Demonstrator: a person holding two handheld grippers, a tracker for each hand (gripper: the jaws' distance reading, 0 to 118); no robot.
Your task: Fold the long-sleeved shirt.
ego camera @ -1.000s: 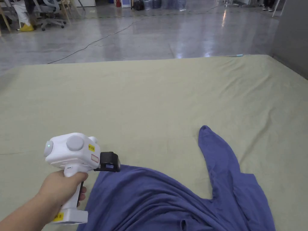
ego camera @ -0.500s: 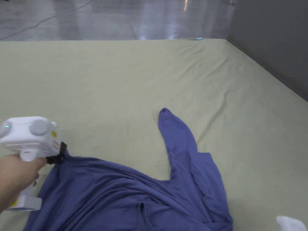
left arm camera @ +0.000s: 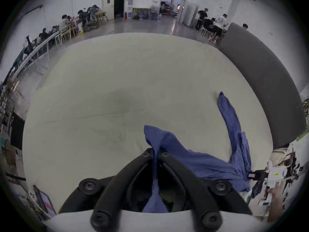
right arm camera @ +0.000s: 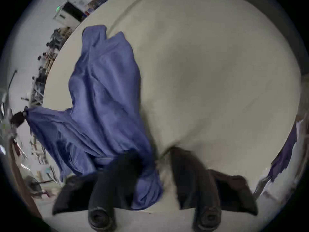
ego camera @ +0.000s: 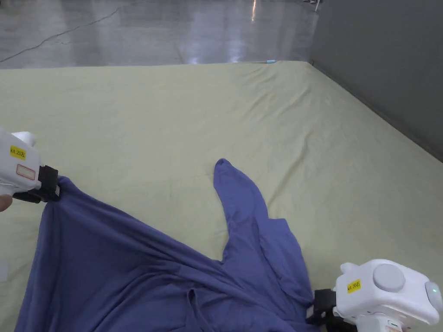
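Here the shirt (ego camera: 142, 263) lies spread and rumpled on the near part of the green surface (ego camera: 173, 121), one sleeve (ego camera: 235, 194) reaching away toward the far side. The left claw (left arm camera: 155, 152) is clenched on a corner of the cloth, lifting it slightly at the left. The right claw (right arm camera: 160, 153), at the shirt's right edge, has its jaws apart, fabric draped against one jaw only. A grey wall (ego camera: 389, 65) stands right.
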